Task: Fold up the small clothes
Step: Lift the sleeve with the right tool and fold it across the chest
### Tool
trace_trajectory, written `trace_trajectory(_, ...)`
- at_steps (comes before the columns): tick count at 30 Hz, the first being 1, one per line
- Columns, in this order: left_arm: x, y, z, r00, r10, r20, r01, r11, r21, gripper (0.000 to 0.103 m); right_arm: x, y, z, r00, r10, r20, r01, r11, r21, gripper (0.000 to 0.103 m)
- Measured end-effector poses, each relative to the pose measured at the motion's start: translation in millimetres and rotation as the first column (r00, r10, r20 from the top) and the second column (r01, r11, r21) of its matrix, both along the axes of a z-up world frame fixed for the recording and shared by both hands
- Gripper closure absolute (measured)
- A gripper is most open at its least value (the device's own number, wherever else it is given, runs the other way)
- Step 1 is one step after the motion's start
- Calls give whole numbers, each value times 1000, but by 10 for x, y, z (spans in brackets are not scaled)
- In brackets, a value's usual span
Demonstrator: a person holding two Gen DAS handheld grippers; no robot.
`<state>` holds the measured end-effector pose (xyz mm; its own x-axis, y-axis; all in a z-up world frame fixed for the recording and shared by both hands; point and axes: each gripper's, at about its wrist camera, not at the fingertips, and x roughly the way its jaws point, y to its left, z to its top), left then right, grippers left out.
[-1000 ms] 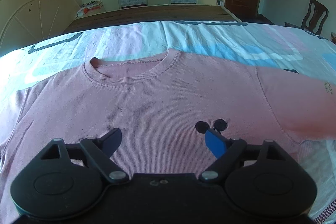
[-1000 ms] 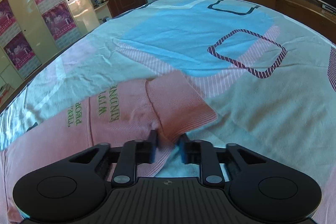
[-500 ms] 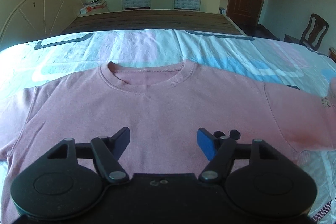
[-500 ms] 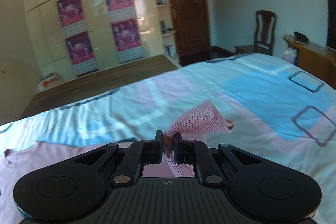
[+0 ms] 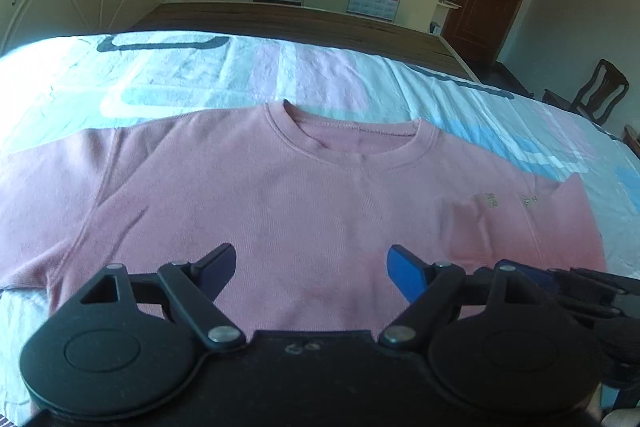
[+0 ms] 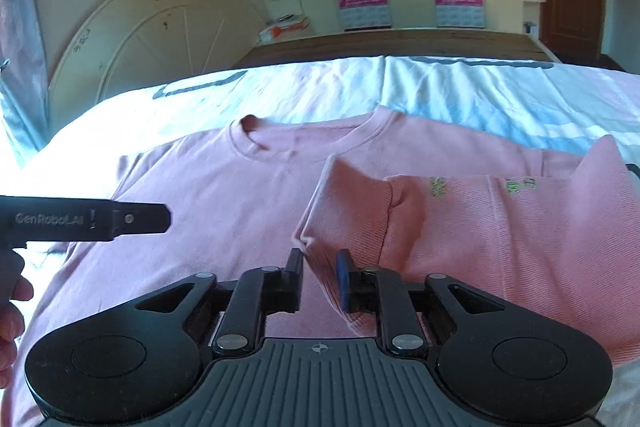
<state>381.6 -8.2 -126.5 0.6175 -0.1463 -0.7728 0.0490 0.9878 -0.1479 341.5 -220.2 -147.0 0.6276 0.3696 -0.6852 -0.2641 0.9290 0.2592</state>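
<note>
The pink T-shirt point(image 5: 280, 195) lies flat on the patterned bedsheet point(image 5: 200, 75), its round collar point(image 5: 352, 143) toward the wooden footboard point(image 5: 304, 23). All places below are given from that collar.

The sleeve point(image 6: 352, 203) on the right of the collar is folded in over the chest, with the side panel bearing green lettering point(image 6: 438, 187) turned face up beside it. The sleeve on the collar's left lies spread out flat.

The right gripper point(image 6: 320, 267) sits below and to the right of the collar, at the folded sleeve's cuff. Its jaws have just been opening and now stand a little apart; the cuff's edge runs down between them, with a gap showing on the left pad's side, so the cloth looks released rather than pinched.

The left gripper point(image 5: 310, 267) hovers over the chest straight below the collar, jaws spread wide with only shirt fabric seen beneath them and nothing held. In the right wrist view its black finger point(image 6: 132, 221) reaches in from the collar's lower left
</note>
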Motion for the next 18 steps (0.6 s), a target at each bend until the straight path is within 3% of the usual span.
trace_trajectory(2, 2, -74, -60, 999, -41, -29, 39, 998, -54, 21, -121, -56, 51, 999, -20, 38, 19, 1000, 3, 49)
trace_trajectory(6, 71, -345, -283, 979, -155, -134, 128, 974, -186, 24, -363, -431, 87, 988, -145, 60, 149, 986, -80, 47)
trace_trajectory(8, 113, -492, -413, 969, -181, -166, 142, 964, -223, 34, -469, -679, 64, 976, -214, 45, 218, 970, -111, 47)
trace_trajectory(10, 150, -611, -529, 965, -185, -186, 138, 961, -242, 46, -568, -911, 29, 961, -276, 16, 276, 953, -123, 47)
trace_trajectory(15, 252, -740, -606, 981, -124, -152, 78, 957, -279, 51, -786, -1250, -58, 930, -368, -15, 363, 921, -142, 47)
trace_trajectory(18, 297, -791, -617, 984, -116, -133, 72, 952, -297, 79, -847, -1357, -102, 913, -407, -25, 400, 906, -141, 47)
